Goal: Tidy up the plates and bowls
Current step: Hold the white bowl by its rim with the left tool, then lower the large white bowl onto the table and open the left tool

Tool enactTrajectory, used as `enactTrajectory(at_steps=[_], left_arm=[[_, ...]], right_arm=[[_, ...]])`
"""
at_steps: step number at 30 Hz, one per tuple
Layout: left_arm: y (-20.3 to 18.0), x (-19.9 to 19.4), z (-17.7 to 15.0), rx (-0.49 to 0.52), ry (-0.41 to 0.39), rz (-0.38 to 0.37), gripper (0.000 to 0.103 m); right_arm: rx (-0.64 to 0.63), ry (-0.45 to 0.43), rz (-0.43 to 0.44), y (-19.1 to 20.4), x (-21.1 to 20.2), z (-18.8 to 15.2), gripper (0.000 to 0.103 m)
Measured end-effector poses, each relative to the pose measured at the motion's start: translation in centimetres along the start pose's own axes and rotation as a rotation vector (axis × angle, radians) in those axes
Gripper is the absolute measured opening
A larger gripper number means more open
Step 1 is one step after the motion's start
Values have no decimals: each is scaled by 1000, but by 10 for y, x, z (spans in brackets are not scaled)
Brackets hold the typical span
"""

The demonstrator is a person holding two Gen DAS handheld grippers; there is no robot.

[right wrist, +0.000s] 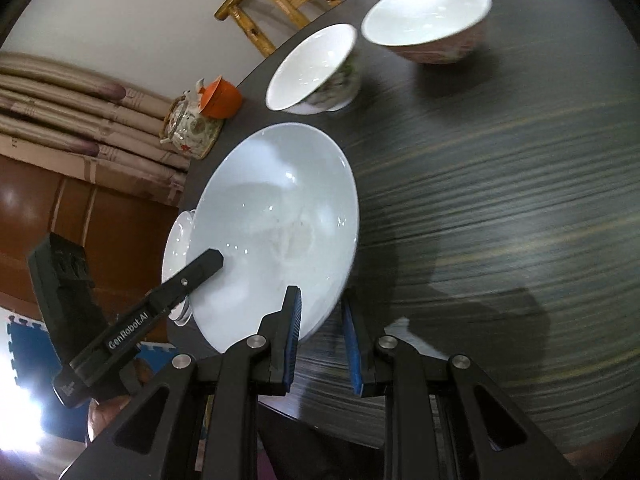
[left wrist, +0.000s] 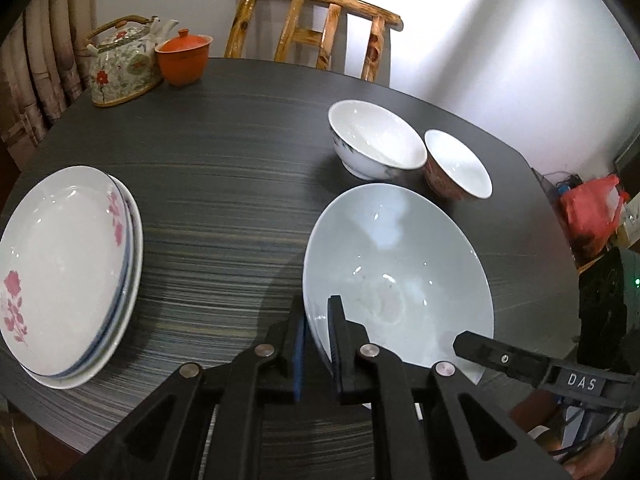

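A large pale blue bowl (left wrist: 400, 264) is held above the dark table (left wrist: 224, 184). My left gripper (left wrist: 318, 336) is shut on its near rim, one finger inside and one outside. My right gripper (right wrist: 320, 320) straddles the same bowl (right wrist: 276, 224) at its rim, jaws around the edge with a gap on the outer side. A white bowl (left wrist: 372, 140) and a red-patterned bowl (left wrist: 460, 164) stand behind it. Stacked plates (left wrist: 68, 268) with pink flowers lie at the left.
A floral teapot (left wrist: 120, 64) and an orange lidded cup (left wrist: 184, 58) stand at the far left edge. A wooden chair (left wrist: 312, 28) is behind the table. A red bag (left wrist: 588, 212) lies off the table at right.
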State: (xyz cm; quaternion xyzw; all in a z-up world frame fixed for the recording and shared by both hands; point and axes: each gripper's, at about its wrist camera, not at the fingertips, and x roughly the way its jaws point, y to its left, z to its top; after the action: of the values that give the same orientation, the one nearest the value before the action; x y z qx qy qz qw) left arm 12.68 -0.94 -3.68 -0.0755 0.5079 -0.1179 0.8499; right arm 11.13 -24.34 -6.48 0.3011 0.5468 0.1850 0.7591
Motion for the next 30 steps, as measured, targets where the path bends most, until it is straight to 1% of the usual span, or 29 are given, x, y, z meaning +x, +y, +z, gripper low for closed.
enactTrajectory(at_steps=[8, 11, 27, 30], left_arm=[[-11, 4, -7, 29, -6, 35, 10], [-13, 5, -9, 39, -9, 48, 10], [-21, 5, -14, 87, -26, 100, 10], [-21, 5, -15, 89, -19, 101, 13]], right_arm=[[20, -17, -6, -17, -5, -5, 20], [7, -33, -19, -17, -9, -4, 20], [15, -40, 7, -20, -10, -5, 21], [19, -41, 14, -21, -12, -6, 22]])
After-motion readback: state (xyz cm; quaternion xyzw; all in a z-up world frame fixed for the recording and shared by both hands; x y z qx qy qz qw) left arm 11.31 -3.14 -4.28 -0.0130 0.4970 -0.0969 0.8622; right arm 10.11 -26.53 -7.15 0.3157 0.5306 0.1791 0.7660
